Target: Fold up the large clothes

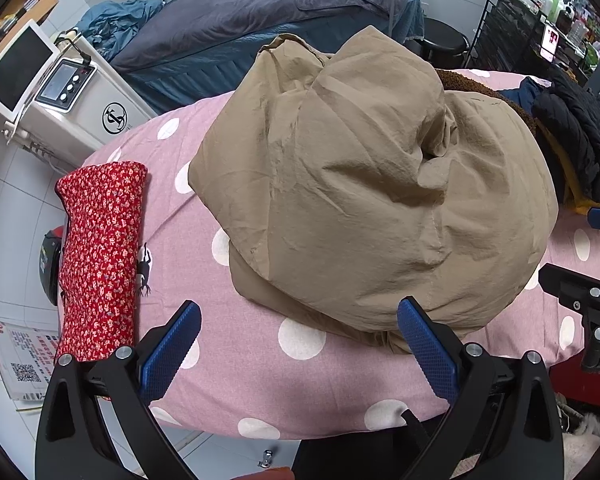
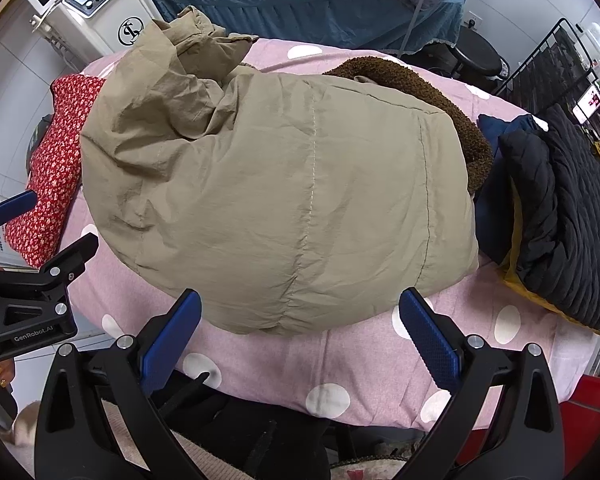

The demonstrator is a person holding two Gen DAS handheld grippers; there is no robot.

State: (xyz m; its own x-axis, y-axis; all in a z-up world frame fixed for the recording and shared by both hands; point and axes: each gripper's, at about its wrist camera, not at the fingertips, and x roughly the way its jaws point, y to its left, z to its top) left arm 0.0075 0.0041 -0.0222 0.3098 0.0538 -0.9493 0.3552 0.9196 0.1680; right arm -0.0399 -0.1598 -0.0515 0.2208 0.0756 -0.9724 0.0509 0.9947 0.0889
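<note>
The left gripper (image 2: 28, 280), seen from the right wrist, bears the white lettering "GenRobot.AI" on its black body. The white machine (image 1: 72, 96) beyond the bed carries a round black emblem with interlaced letters that I cannot read for certain, and the sheet (image 1: 20, 360) on the floor has a QR code and print too small to read. The tan coat (image 2: 284, 184) lies bundled in the middle of the pink dotted bedspread (image 1: 300, 392), puffy and creased, with stitched seams across its back and a brown fleece lining (image 2: 432, 92) showing at its far edge. A red floral cloth (image 1: 100, 260) lies to its left and a black knit (image 2: 572, 220) to its right. Both the left gripper and the right gripper (image 2: 300, 340) stand wide apart, holding nothing, just short of the coat's near edge.
</note>
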